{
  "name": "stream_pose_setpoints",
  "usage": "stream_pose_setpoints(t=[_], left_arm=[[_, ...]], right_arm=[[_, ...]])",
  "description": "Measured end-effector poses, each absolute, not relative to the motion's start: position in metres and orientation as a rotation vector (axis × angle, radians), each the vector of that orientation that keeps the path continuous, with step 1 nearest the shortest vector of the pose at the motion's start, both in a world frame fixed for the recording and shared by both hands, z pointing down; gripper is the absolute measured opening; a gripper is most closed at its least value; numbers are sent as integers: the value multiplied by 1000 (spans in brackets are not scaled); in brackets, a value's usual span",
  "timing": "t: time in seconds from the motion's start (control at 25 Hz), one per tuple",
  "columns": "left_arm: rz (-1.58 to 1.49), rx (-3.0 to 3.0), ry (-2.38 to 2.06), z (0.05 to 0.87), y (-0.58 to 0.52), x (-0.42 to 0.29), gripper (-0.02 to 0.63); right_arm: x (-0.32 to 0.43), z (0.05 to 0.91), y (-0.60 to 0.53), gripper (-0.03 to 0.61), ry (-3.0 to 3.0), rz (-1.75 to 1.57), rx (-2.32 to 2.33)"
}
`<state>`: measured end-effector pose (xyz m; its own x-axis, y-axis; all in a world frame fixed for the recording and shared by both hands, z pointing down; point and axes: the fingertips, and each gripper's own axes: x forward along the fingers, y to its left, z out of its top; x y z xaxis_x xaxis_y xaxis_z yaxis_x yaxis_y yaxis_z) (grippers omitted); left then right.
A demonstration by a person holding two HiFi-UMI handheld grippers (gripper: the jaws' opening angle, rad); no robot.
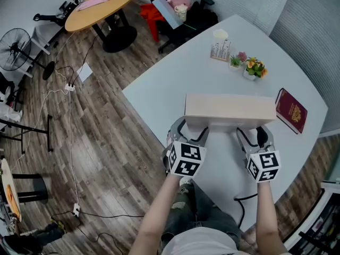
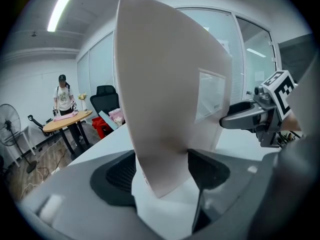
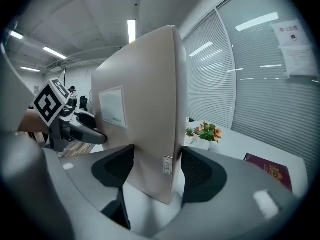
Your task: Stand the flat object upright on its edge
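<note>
A flat beige cardboard box stands up on its long edge on the white table, with a pale label on one broad face. My left gripper is shut on its left end and my right gripper on its right end, both from the near side. In the left gripper view the box rises between the jaws of the left gripper, its lower corner just over the table, and the right gripper shows beyond. In the right gripper view the box is pinched by the right gripper.
A dark red booklet lies right of the box, near the table's edge. Small flower pots and a card holder stand behind it. Off the table to the left are a wooden floor, a round table, a fan and a person.
</note>
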<state>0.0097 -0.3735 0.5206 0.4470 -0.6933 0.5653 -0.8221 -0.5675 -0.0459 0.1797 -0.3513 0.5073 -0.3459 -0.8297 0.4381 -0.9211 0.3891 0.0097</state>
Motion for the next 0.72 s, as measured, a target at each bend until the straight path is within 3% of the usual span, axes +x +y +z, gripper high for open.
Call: stream_pose_setpoints(t=[0.72], left_arm=[[740,2473,-1305,530,-372,13,334]], right_arm=[[184,519,-348,325,-2189,208,1587]])
